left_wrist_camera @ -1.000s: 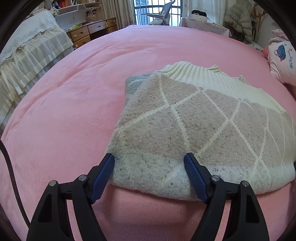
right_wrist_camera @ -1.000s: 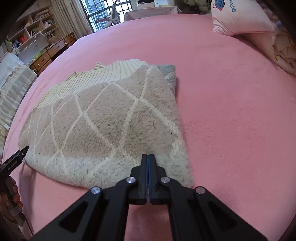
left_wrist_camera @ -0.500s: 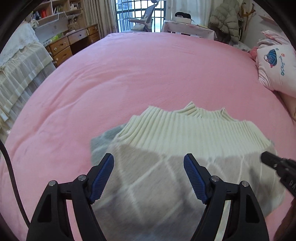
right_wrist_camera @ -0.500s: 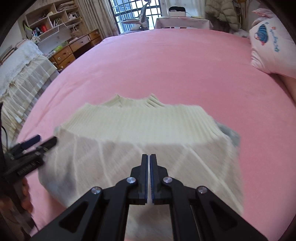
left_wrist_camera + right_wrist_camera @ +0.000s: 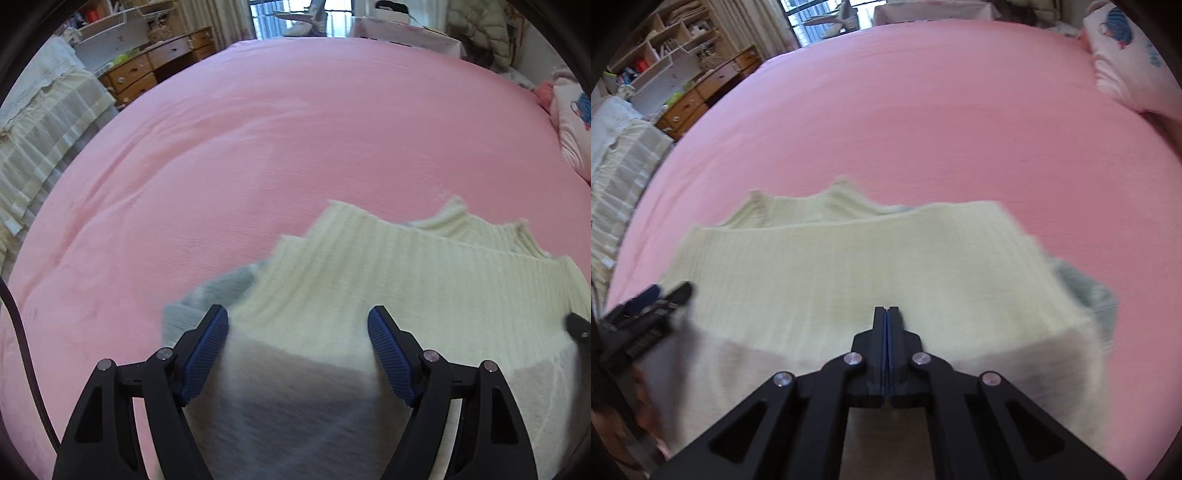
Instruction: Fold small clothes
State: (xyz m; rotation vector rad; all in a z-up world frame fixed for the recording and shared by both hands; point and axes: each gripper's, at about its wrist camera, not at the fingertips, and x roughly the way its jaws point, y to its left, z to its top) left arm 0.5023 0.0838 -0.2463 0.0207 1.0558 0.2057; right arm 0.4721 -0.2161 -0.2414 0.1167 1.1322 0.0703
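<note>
While the pink bed (image 5: pixel 295 140) fills most of both views, the sweater (image 5: pixel 849 266) lies on its near part, with the cream ribbed band toward the far side and a grey corner poking out at one edge. Its near edge looks lifted and carried over the rest, so the step in hand appears to be a fold of the near portion toward the ribbed end, though blur hides the fabric close to the cameras. The right gripper (image 5: pixel 886 314) has its fingers pressed together at the sweater's near edge; cloth seems to be pinched between them, yet the contact itself is not clearly visible. The left gripper (image 5: pixel 297 321) hangs over the knit with its blue fingers (image 5: pixel 207 343) spread wide, holding nothing. Next, I judge, the lifted edge must be laid down level with the ribbed band and then released, and the free left side should press or catch its own corner so the fold does not land skewed or bunch over the grey part.
</note>
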